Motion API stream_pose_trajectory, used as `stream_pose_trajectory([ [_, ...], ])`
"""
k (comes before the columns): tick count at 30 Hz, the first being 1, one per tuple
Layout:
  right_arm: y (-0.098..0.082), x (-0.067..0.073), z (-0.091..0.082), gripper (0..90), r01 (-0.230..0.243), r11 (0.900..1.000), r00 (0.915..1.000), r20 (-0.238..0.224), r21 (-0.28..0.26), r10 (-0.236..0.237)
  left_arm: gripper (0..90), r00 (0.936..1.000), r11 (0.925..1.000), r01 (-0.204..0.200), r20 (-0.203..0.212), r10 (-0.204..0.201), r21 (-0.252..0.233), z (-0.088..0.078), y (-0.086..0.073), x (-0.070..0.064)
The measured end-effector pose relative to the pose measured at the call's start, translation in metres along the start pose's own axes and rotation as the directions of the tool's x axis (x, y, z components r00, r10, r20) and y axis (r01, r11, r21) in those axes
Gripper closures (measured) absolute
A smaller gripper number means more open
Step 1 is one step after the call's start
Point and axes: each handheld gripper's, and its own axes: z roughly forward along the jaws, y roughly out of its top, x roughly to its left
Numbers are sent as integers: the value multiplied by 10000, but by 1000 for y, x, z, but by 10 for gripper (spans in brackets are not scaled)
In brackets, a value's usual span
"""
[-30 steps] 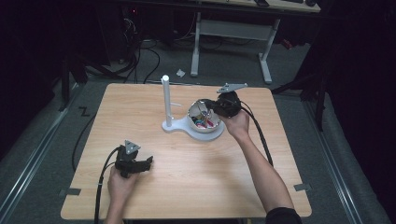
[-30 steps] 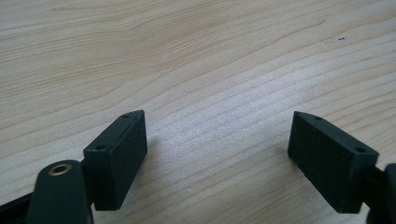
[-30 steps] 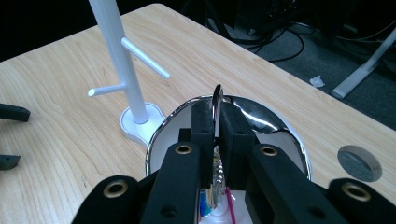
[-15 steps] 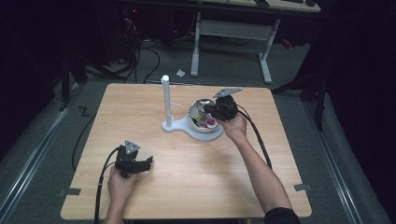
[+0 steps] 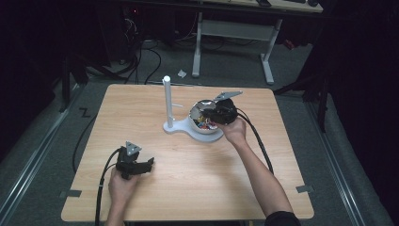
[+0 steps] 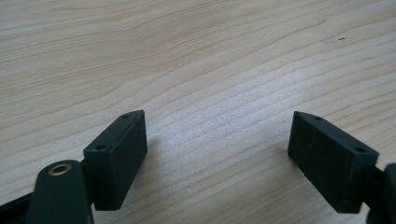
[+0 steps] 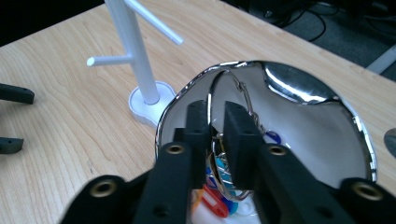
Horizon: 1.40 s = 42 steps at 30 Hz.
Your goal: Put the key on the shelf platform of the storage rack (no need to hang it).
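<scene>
A shiny chrome bowl [image 5: 195, 111] [image 7: 299, 88] sits on a white base beside a white post [image 5: 166, 101] [image 7: 135, 60] with short pegs. Inside lie colourful tags [image 7: 212, 203] and a large thin metal ring [image 7: 243, 91]. My right gripper [image 5: 209, 115] [image 7: 215, 119] reaches into the bowl. Its jaws have just been opening and stand a narrow gap apart, with the wire ring running between them and not pinched. My left gripper [image 5: 148, 165] [image 6: 217, 149] rests open and empty on the table at the front left.
The wooden table [image 5: 263, 155] has bare room around the stand. Black cables [image 5: 259, 141] trail from both grippers toward the person. Beyond the far edge stand a white desk frame [image 5: 235, 33] and floor cables.
The right gripper has edged slightly lower and left into the bowl. The left hand and its gripper have not moved.
</scene>
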Motion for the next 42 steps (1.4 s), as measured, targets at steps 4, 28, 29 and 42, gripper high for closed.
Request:
stream_pose_trajectory([
  [4, -3, 1, 3, 728, -134, 9998, 9999, -70, 114, 134, 202, 10000, 10000, 2, -9, -2, -8, 0, 0, 0],
  [28, -15, -13, -62, 540, -1002, 9871, 9918, 664, -1247, 1091, 202, 10000, 10000, 3, 1, -3, 7, 0, 0, 0],
  [29, -15, -13, -62, 540, -1002, 9871, 9918, 664, -1247, 1091, 202, 10000, 10000, 3, 1, -3, 7, 0, 0, 0],
  [42, -19, -13, -109, 543, -883, 9750, 9892, 971, -2040, 1099, 202, 10000, 10000, 4, -18, -4, 6, 0, 0, 0],
])
